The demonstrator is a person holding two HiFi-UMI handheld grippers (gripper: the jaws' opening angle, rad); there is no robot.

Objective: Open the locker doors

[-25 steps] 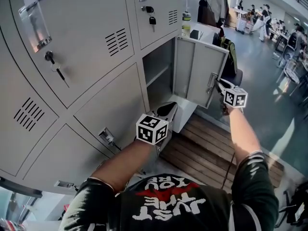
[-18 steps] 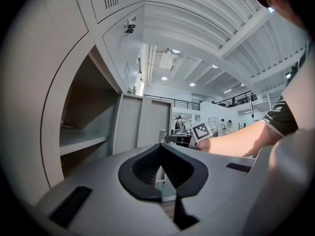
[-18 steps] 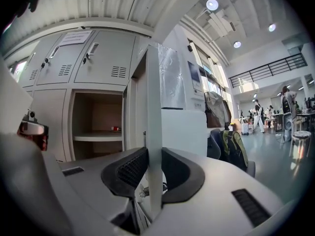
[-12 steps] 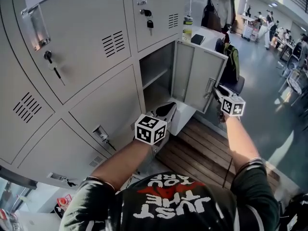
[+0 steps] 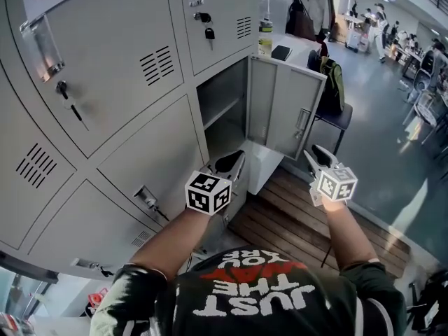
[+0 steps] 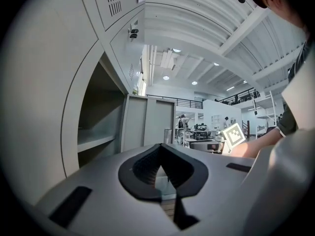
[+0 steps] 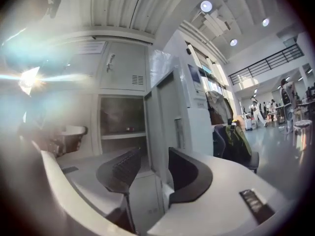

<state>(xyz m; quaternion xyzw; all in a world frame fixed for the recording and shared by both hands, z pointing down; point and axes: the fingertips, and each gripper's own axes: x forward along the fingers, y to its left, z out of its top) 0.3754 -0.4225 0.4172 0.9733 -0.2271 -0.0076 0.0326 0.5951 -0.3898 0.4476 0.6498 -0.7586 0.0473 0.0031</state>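
Grey sheet steel makes up the open locker door (image 5: 285, 107), which stands swung out to the right of its compartment (image 5: 222, 96) in the lower part of the locker bank, its upright handle (image 5: 302, 122) on the face turned toward the room. A shelf (image 5: 218, 113) crosses the compartment just left of that door. The right gripper (image 5: 315, 157) hangs below the door's lower outer corner, near it but not touching. Its jaws have just been opening and stand well apart; in the right gripper view the door's edge (image 7: 165, 117) shows through the gap beyond them, with neither pad pressing on it. The left gripper (image 5: 228, 162) sits left of the door, in front of the compartment's bottom, with its jaws brought together at the tips and nothing between them. Closed locker doors lie left of and above the open door, one with keys (image 5: 208, 28) hanging from its lock. Under the door lies a platform of wooden slats (image 5: 294, 219). Right of the door stands a chair (image 5: 340, 117) with a green backpack (image 5: 334, 81) on it.
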